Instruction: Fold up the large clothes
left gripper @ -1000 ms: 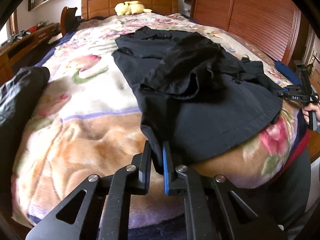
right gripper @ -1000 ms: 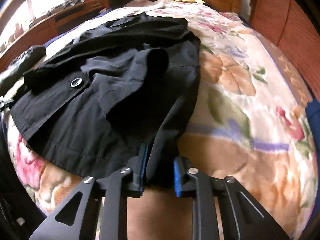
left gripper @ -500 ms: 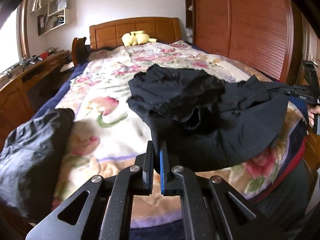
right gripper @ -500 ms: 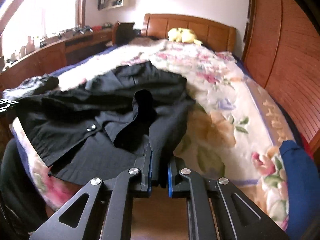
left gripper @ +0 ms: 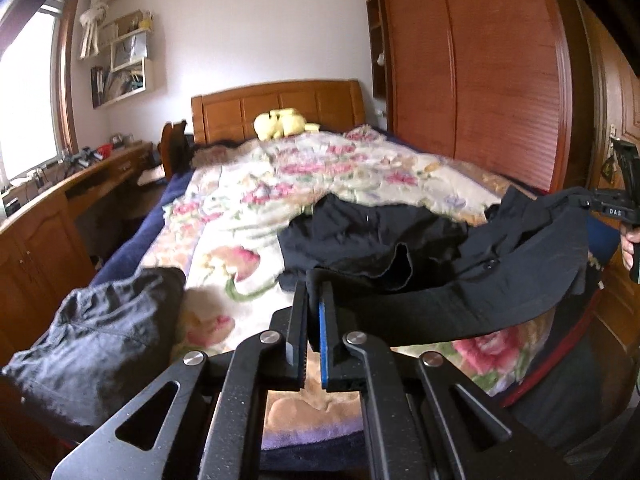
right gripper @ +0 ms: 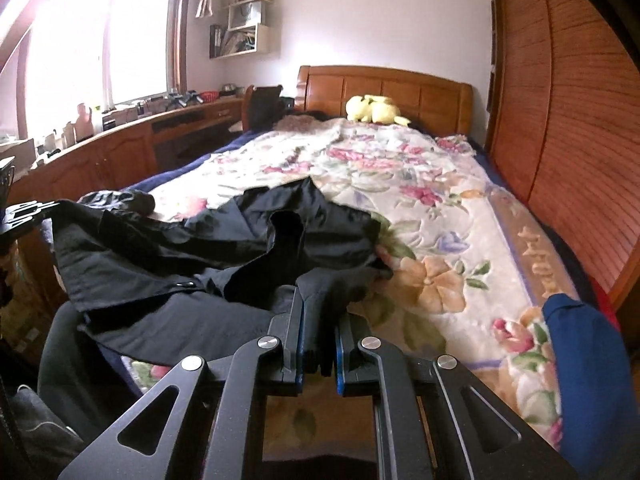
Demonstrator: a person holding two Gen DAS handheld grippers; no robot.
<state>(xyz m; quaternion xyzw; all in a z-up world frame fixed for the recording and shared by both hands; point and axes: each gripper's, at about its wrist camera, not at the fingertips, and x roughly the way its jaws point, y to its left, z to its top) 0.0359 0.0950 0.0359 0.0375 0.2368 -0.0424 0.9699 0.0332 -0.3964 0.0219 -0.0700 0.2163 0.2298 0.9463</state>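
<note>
A large black shirt [left gripper: 460, 268] hangs lifted by its hem over the near end of the floral bed [left gripper: 288, 184]; its far part still rests bunched on the blanket. My left gripper [left gripper: 314, 294] is shut on the hem's left corner. My right gripper [right gripper: 318, 304] is shut on the hem's right corner, and the shirt [right gripper: 248, 248] stretches leftward from it. The right gripper also shows at the right edge of the left wrist view [left gripper: 612, 210], and the left gripper at the left edge of the right wrist view [right gripper: 24, 212].
A dark grey garment [left gripper: 100, 328] lies on the bed's near left corner. A blue garment [right gripper: 592, 364] lies at the near right. A yellow plush [left gripper: 280, 124] sits by the headboard. A wooden desk [left gripper: 60, 200] runs along the left, a wardrobe [left gripper: 480, 80] along the right.
Both grippers have risen and pulled back with the hem. The shirt's near half has lifted off the blanket and its far part has bunched toward the bed's near end.
</note>
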